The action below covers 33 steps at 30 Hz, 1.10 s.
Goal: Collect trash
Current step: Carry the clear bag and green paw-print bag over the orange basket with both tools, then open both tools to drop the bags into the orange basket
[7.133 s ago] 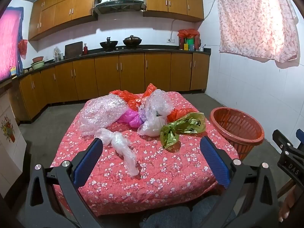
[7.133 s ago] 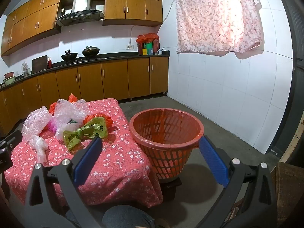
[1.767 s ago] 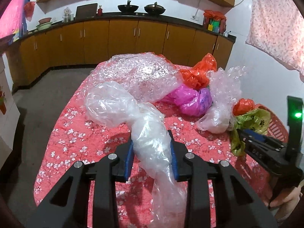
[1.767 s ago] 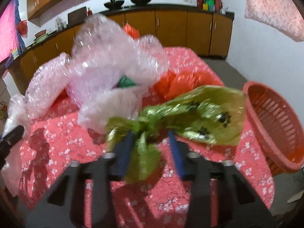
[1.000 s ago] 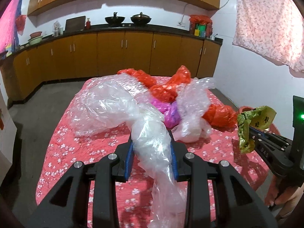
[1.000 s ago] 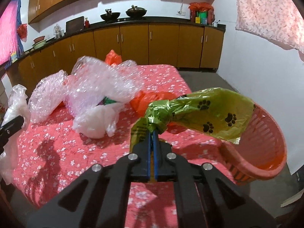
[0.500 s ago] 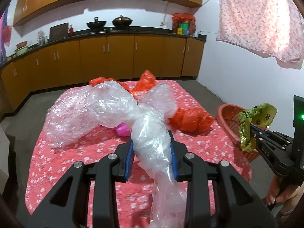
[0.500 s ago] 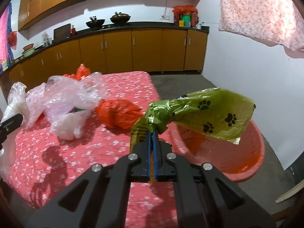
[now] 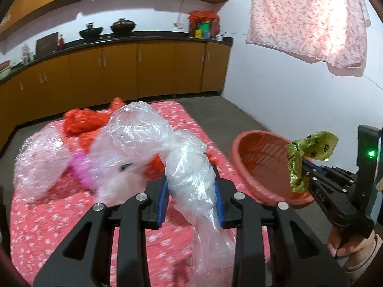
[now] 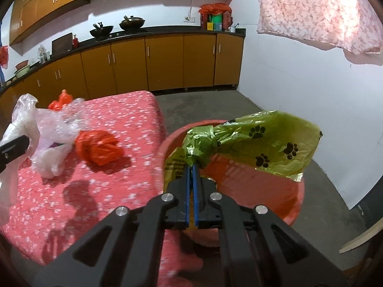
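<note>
My left gripper (image 9: pixel 191 184) is shut on a twisted clear plastic bag (image 9: pixel 153 136), lifted above the table with its tail hanging below the fingers. My right gripper (image 10: pixel 191 167) is shut on the knotted neck of a green bag with black paw prints (image 10: pixel 268 143), held over the orange basket (image 10: pixel 289 205). In the left wrist view the same green bag (image 9: pixel 311 150) hangs by the basket (image 9: pixel 258 157) rim at the right. More trash lies on the red flowered table (image 10: pixel 115 172): an orange bag (image 10: pixel 99 149), bubble wrap (image 9: pixel 40 162), a pink bag (image 9: pixel 80 165).
Brown kitchen cabinets (image 10: pixel 167 59) line the back wall under a dark counter with pans. A white tiled wall (image 10: pixel 299 83) and a hanging flowered cloth (image 10: pixel 318 7) are at the right. Grey floor (image 10: pixel 320 205) surrounds the basket. A hand (image 9: pixel 352 246) grips the right tool.
Both grippers have swung right with their bags. The green bag now hangs over the basket's mouth; the clear bag has travelled from over the table's middle toward the basket side.
</note>
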{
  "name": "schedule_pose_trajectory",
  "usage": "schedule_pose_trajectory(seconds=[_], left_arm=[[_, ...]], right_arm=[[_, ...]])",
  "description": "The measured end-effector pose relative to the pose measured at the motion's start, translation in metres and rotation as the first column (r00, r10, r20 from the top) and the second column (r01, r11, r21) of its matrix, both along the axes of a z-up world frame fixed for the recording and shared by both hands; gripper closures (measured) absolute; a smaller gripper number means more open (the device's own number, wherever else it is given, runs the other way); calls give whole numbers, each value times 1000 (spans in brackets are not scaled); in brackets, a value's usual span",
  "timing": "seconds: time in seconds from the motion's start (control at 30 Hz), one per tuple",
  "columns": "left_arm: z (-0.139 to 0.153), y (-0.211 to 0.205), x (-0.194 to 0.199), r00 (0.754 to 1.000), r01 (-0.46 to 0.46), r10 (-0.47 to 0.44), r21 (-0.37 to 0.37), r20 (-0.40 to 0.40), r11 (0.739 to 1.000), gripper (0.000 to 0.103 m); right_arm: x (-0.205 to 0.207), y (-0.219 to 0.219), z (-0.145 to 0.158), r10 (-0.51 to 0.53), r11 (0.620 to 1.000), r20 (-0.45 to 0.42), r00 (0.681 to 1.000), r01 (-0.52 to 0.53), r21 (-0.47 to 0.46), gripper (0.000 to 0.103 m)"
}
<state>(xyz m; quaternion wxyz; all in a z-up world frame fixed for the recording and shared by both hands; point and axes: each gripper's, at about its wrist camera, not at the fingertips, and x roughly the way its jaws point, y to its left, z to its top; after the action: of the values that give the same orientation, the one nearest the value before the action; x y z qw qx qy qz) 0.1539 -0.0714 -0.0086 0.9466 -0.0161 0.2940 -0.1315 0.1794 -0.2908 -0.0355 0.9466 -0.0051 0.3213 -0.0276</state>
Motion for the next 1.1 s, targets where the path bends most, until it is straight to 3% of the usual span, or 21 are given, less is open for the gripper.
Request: schedule_pose_trajectory(seconds=[0.27,0.57,1.1], left_arm=[[1,-58,25,992,128,-128,-4,6,992,71],[-13,-112,46,963,269,-269,34,-12,962,71],[-39,-154,74,924,376,-370,60,-92,925,71]], right_arm=[[20,-51,-4,-9,1000,-23,1000,10,18,99],[35,-76,-11,42,999,-25,999,-41,24,99],[47,-95,-25,106,992,-44,993,-103,68,98]])
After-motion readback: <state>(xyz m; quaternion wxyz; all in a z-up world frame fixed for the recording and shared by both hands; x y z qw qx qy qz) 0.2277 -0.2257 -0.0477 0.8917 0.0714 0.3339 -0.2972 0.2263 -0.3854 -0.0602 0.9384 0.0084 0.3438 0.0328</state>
